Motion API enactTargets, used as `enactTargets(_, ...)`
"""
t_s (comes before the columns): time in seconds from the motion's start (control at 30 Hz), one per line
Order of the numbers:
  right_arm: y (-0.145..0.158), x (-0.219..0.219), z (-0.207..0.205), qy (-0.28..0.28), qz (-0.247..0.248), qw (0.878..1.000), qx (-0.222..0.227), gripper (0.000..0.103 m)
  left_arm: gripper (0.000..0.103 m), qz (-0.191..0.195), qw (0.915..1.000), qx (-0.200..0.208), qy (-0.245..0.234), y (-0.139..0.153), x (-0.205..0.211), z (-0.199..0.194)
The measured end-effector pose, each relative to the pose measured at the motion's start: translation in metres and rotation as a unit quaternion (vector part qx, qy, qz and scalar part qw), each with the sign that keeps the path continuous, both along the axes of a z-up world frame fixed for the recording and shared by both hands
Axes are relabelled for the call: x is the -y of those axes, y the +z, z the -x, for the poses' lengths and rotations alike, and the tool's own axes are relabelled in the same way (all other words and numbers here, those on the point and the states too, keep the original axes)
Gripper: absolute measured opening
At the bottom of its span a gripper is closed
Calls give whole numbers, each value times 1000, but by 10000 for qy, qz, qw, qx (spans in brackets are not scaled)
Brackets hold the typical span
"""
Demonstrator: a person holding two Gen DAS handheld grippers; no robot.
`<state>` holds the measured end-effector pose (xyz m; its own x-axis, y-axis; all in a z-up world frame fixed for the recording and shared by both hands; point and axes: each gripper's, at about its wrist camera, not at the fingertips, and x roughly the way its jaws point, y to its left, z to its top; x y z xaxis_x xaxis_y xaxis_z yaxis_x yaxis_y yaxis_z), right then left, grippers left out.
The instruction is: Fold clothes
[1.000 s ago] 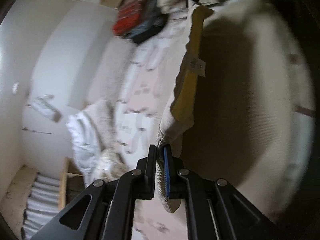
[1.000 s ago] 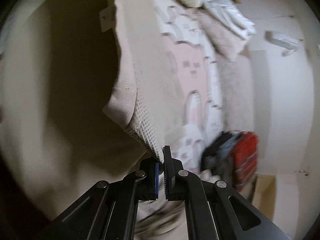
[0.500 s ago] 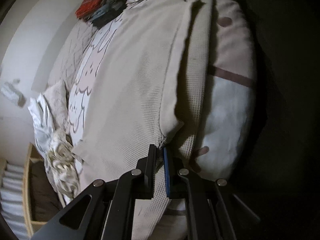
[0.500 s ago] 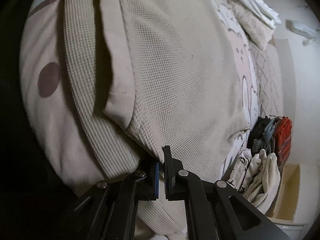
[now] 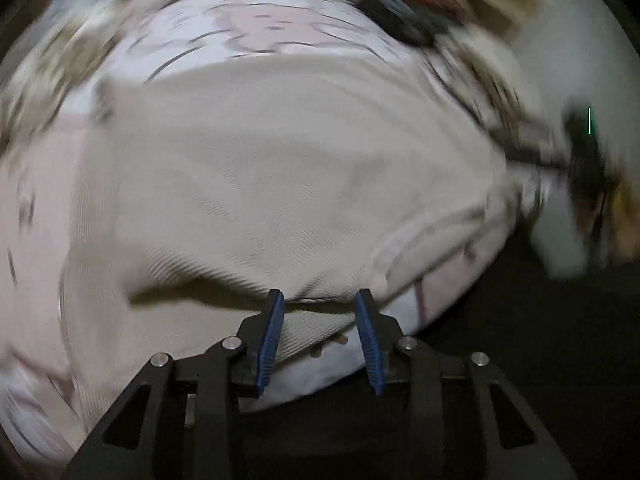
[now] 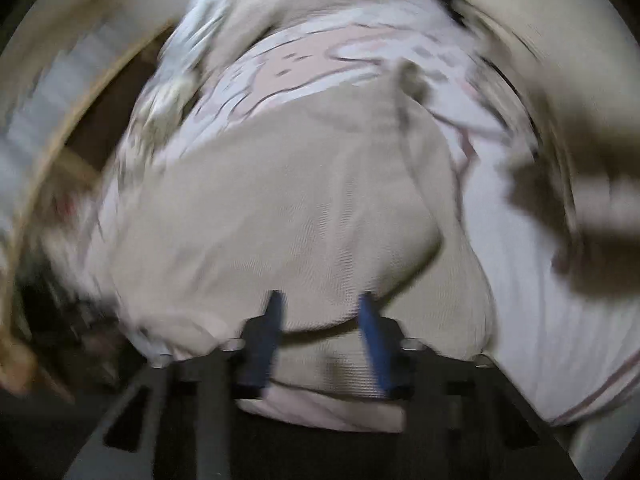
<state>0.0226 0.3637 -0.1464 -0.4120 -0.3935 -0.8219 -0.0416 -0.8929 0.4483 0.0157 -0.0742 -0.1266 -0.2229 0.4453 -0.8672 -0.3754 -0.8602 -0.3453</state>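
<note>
Both tongs [image 5: 319,300] [image 6: 322,302] agape over beige garment [image 5: 280,184]; surroundings motion-blurred.

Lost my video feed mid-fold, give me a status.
Left gripper open, right gripper open, nothing held. Beige waffle-knit garment lies spread on the patterned bedspread. Both views motion-blurred; nothing seen on the garment.

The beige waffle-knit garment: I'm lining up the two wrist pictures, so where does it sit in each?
Left wrist: the beige garment fills the centre, just beyond the open left gripper.
Right wrist: it lies centre-left, ahead of the open right gripper.
Shared landmark: the pink-and-white patterned bedsheet above the garment.
</note>
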Motion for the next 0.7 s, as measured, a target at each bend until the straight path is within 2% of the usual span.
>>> enactTargets(0.03, -8, -11, 3, -311, 276, 9990, 150, 35, 36, -145, 9995, 95, 275, 0, 9, 2)
enactTargets(0.2, -38, -30, 16, -1222, 606, 9876, 772, 35, 36, -446, 9900, 351, 1293, 1, 44, 7)
enactTargets(0.3, -41, -42, 19, -1744, 1099, 9760, 702, 35, 36, -540, 9843, 437, 1623, -5, 54, 9)
enactTargets(0.37, -40, -43, 22, -1788, 1406, 9725, 504, 35, 36, -619, 9795, 569, 1829, -15, 57, 14)
enactTargets(0.4, -38, -39, 25, -1723, 1296, 9753, 482, 35, 36, -623, 9776, 619, 1912, -19, 58, 17)
enactTargets(0.43, -35, -35, 25, -1698, 1179, 9774, 447, 20, 36, -592, 9765, 644, 1967, -22, 58, 19)
enactTargets(0.47, -29, -31, 25, -1657, 1036, 9800, 374, 13, 36, -574, 9756, 658, 2015, -24, 58, 21)
enactTargets(0.53, -16, -23, 24, -1584, 766, 9842, 178, 13, 36, -713, 9705, 667, 2204, -27, 60, 23)
enactTargets(0.6, 9, -11, 18, -1338, 236, 9905, -197, 12, 37, -903, 9635, 675, 2429, -30, 64, 25)
enactTargets(0.67, 22, 4, 19, -1027, -477, 9932, -282, 12, 50, -1091, 9555, 683, 2653, -32, 67, 27)
enactTargets(0.7, 18, 7, 19, -944, -815, 9920, -180, 12, 51, -1186, 9512, 686, 2763, -33, 69, 27)
